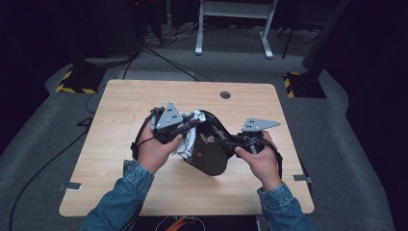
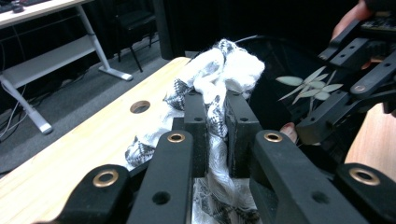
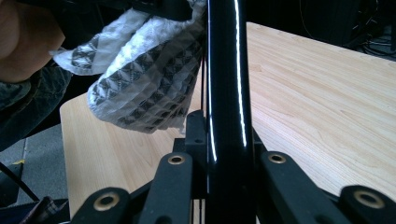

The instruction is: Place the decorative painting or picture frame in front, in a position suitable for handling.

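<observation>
Over wooden table, cloth between left jaws, plate apparently between right jaws.

floor: grey carpet | furniture: white desk frame | light: dim

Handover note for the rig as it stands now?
Left gripper: shut on the cloth, pressing it to the black dish.
Right gripper: shut on the dish rim, holding it tilted above the table.
Done: both grips made, cloth is against the dish's inner side.
Left: wiping, apparently; how much of it is already wiped can't be told. Then set both down.
</observation>
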### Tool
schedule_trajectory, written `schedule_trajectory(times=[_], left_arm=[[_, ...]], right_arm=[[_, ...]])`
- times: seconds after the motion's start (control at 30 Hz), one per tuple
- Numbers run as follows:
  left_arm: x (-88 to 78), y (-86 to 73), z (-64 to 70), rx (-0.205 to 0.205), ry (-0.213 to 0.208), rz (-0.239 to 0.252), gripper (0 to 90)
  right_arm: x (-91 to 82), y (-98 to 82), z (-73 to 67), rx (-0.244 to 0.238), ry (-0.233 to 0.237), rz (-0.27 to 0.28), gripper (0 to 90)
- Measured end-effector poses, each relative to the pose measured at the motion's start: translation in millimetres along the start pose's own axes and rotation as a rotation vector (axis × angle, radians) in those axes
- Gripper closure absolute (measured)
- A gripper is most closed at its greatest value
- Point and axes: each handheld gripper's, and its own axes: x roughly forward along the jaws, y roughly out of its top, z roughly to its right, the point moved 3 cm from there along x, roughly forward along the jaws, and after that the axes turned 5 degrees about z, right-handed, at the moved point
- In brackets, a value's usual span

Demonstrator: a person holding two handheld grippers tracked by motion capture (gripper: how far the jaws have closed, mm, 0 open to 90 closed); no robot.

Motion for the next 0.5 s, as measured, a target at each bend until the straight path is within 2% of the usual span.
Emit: schedule_trajectory(times=[0.2, 0.5], left_arm=[[-0.6, -3.1, -0.5, -0.012, 0.006, 0.001, 81.7], [9.6, -0.4, 21.7, 0.007, -0.067, -0.004, 81.6]], right_arm=[[0.5, 0.3, -0.2, 0.002, 0.000, -0.001, 80.9], [1.3, 0.8, -0.2, 0.004, 0.002, -0.002, 80.9]])
